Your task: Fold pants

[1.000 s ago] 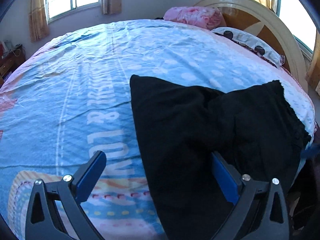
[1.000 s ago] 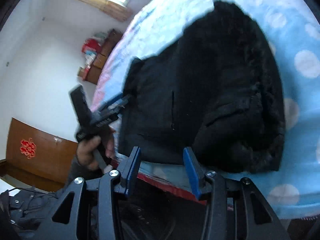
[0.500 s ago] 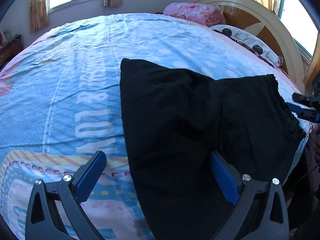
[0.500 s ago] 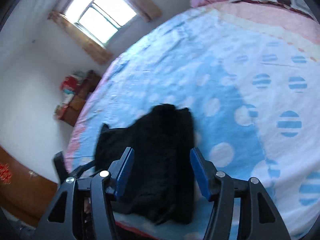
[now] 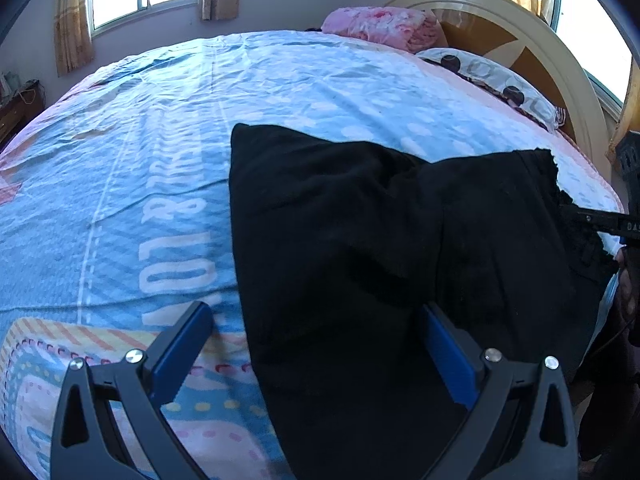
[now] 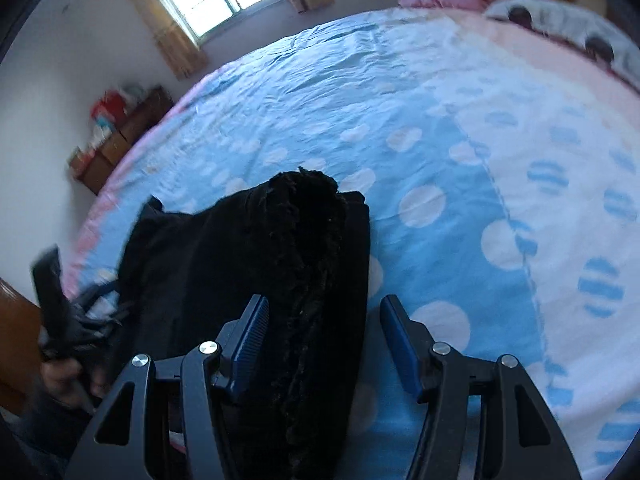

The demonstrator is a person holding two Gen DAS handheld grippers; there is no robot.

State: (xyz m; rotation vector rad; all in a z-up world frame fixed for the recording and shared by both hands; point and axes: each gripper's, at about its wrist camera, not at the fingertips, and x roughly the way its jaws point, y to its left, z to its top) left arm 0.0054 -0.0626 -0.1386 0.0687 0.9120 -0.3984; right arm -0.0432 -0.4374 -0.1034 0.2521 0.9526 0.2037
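Note:
Black pants (image 5: 380, 248) lie folded on the blue bedspread near the bed's front edge. My left gripper (image 5: 316, 344) is open, its jaws wide apart over the pants' near left part, holding nothing. In the right wrist view the pants (image 6: 280, 264) show as a dark heap with a fuzzy waistband edge. My right gripper (image 6: 324, 340) is open, its jaws straddling that waistband edge. The right gripper also shows at the right edge of the left wrist view (image 5: 612, 224), at the waistband. The left gripper (image 6: 96, 304) shows blurred at the pants' far left end.
The bed is covered by a blue patterned sheet (image 5: 140, 160) with white lettering. A pink blanket (image 5: 380, 28) and a spotted pillow (image 5: 488, 76) lie by the headboard (image 5: 552, 64). A wooden cabinet (image 6: 116, 144) stands against the far wall.
My right gripper swung from beside the bed to over it and came down along the waistband edge. The left gripper stayed open over the pants, shifting only slightly.

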